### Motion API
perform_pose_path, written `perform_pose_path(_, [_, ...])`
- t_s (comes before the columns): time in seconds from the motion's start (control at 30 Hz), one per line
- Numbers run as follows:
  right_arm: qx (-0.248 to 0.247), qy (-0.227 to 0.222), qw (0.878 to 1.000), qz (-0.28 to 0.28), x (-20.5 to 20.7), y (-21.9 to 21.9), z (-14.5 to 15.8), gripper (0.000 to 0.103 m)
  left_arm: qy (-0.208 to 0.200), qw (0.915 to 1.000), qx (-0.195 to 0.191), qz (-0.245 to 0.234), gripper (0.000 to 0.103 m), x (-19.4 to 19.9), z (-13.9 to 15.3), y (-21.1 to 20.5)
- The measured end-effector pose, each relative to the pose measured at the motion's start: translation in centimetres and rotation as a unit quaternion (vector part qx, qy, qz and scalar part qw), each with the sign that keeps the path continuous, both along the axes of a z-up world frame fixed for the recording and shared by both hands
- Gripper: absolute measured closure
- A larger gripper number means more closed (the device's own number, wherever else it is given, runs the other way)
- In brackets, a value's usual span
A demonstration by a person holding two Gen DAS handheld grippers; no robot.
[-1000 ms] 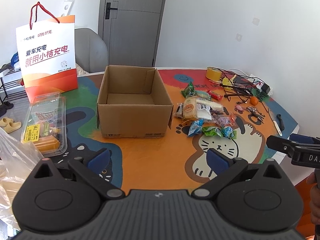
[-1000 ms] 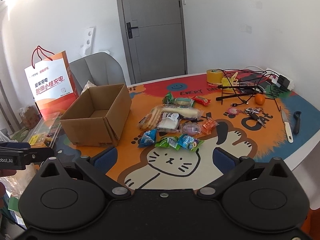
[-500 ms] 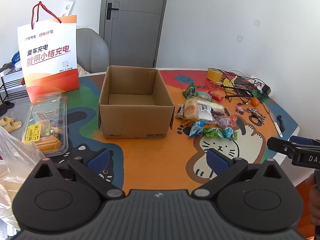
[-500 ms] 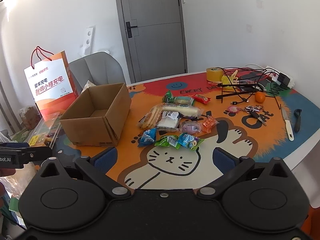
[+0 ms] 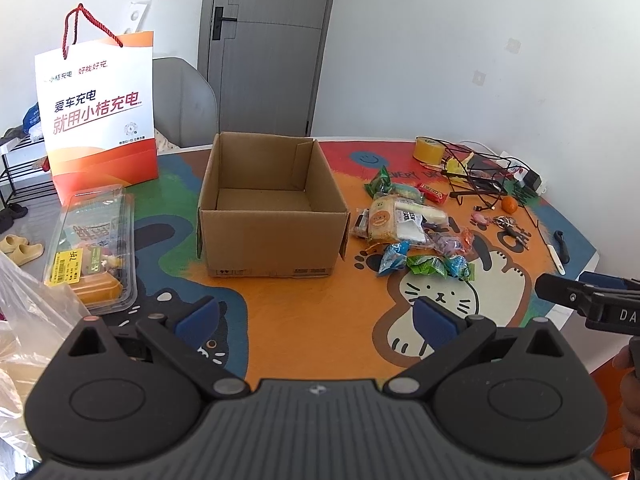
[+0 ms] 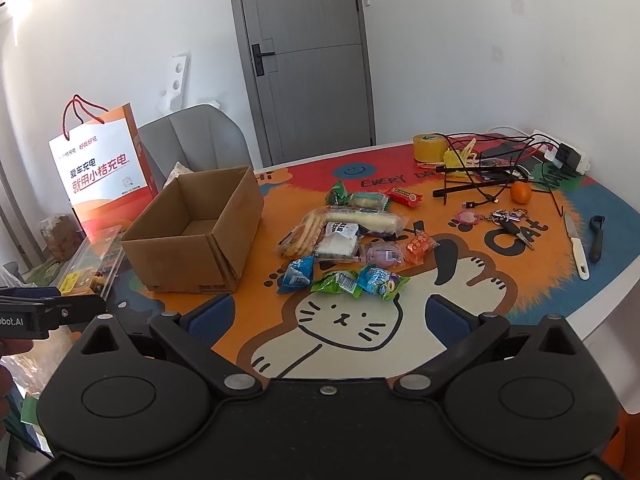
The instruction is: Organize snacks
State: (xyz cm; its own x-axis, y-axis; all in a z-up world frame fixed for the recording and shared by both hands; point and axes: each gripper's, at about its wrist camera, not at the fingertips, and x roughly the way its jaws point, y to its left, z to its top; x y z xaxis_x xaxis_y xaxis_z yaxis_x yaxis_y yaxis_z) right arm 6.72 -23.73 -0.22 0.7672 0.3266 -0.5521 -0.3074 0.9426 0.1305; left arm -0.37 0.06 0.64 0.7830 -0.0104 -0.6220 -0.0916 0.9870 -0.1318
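Note:
An open, empty cardboard box (image 5: 272,216) (image 6: 200,236) stands on the cat-print table. Right of it lies a pile of several wrapped snacks (image 5: 404,224) (image 6: 348,240): bread packs, blue and green candy bags, a red bar. My left gripper (image 5: 316,316) is open and empty, held above the table's near edge in front of the box. My right gripper (image 6: 328,316) is open and empty, near the front edge in front of the snacks. Each gripper shows at the edge of the other's view.
A white-orange paper bag (image 5: 100,116) and a clear plastic food tray (image 5: 90,248) sit left of the box. A tape roll (image 6: 430,147), black cables (image 6: 492,168), an orange (image 6: 521,193), keys (image 6: 508,220), a knife (image 6: 576,246) and a peeler lie at the right.
Both grippers have drifted slightly; the views shift a little, and the jaws stay open. Nothing on the table has moved.

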Motion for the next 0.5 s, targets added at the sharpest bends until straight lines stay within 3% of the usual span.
perform_pose_path(0.5, [0.009,0.004,1.000,-0.010,0.7,-0.7,-0.5,0.000,0.000,0.9999,0.012,-0.012,0.001,0.7,0.0,-1.3])
